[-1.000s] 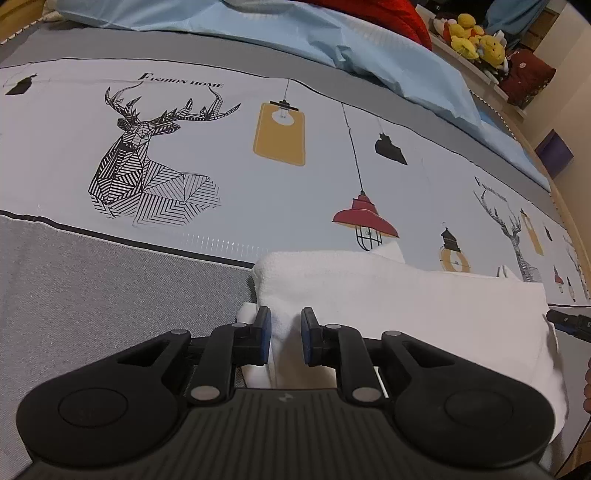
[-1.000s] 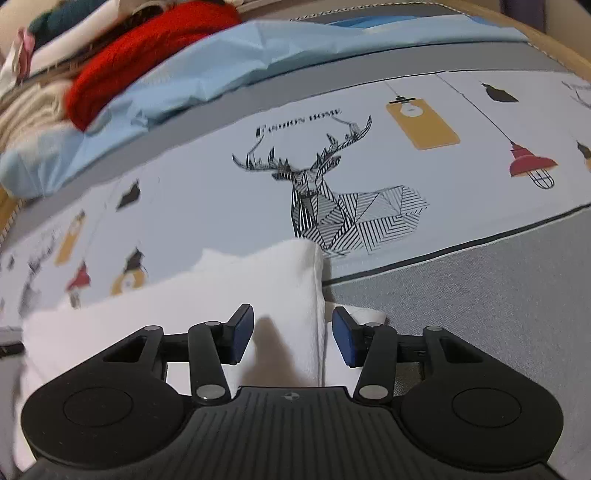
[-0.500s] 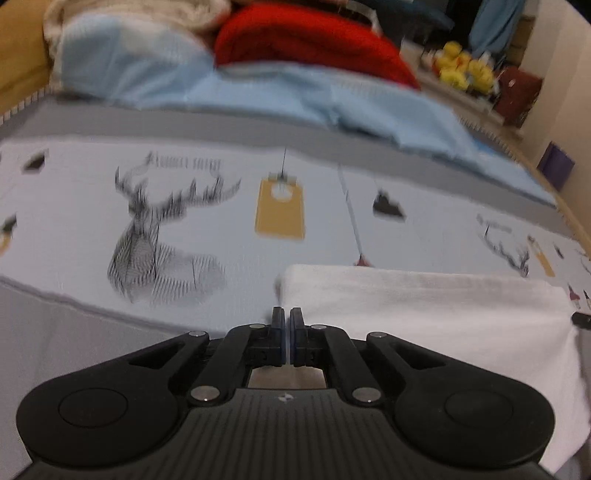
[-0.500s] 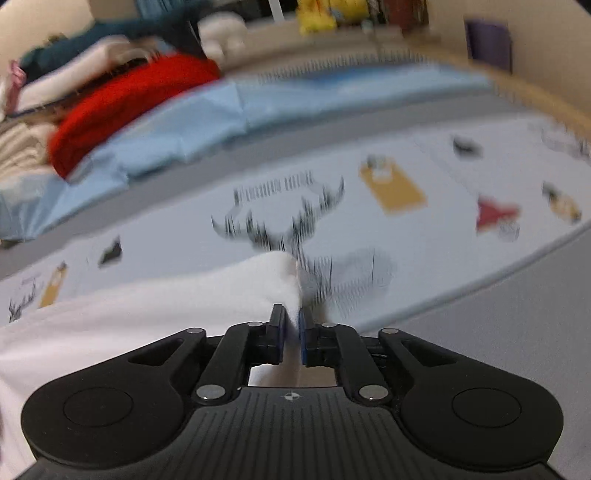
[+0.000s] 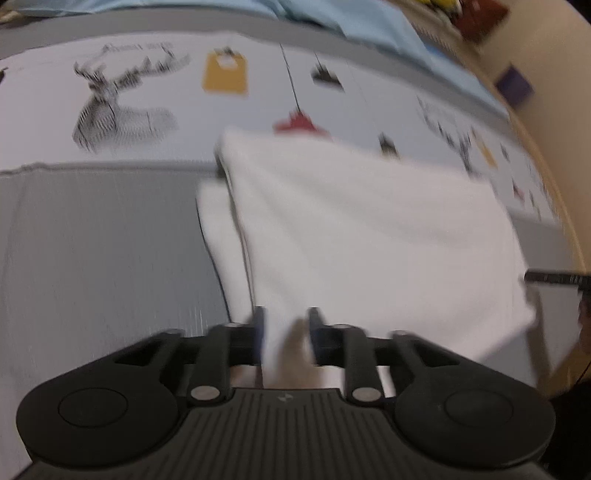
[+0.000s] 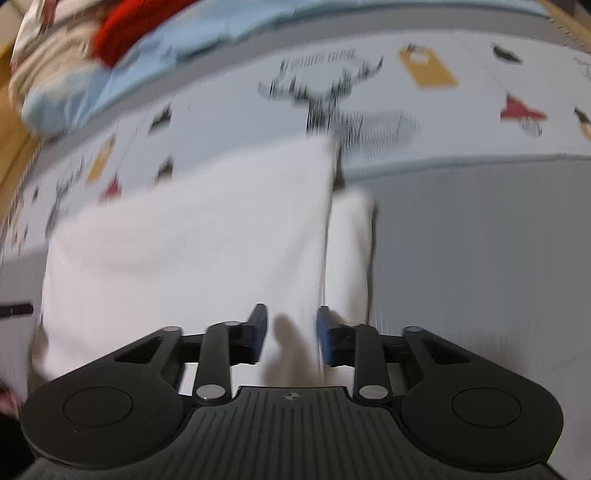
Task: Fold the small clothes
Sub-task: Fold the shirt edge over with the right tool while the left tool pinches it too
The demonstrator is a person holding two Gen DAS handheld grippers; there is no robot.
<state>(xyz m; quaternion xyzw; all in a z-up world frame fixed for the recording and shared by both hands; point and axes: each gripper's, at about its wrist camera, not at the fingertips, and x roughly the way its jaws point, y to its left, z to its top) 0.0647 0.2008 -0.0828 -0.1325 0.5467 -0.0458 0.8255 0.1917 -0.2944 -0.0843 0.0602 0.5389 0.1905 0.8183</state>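
A white garment lies folded flat on the printed bedsheet; it also shows in the right wrist view. A narrower lower layer sticks out along its left edge and along its right edge in the right wrist view. My left gripper is open over the garment's near left part, with cloth between the fingers. My right gripper is open over the near right part, also with cloth between the fingers. Both views are blurred by motion.
The bedsheet has deer and lamp prints and a grey band near me. A light blue quilt and a red knit lie at the far side. The other gripper's tip shows at the right edge.
Both grippers were open a second ago, shut on the garment's edge half a second ago, and now stand open again. The garment lies flatter and longer toward me.
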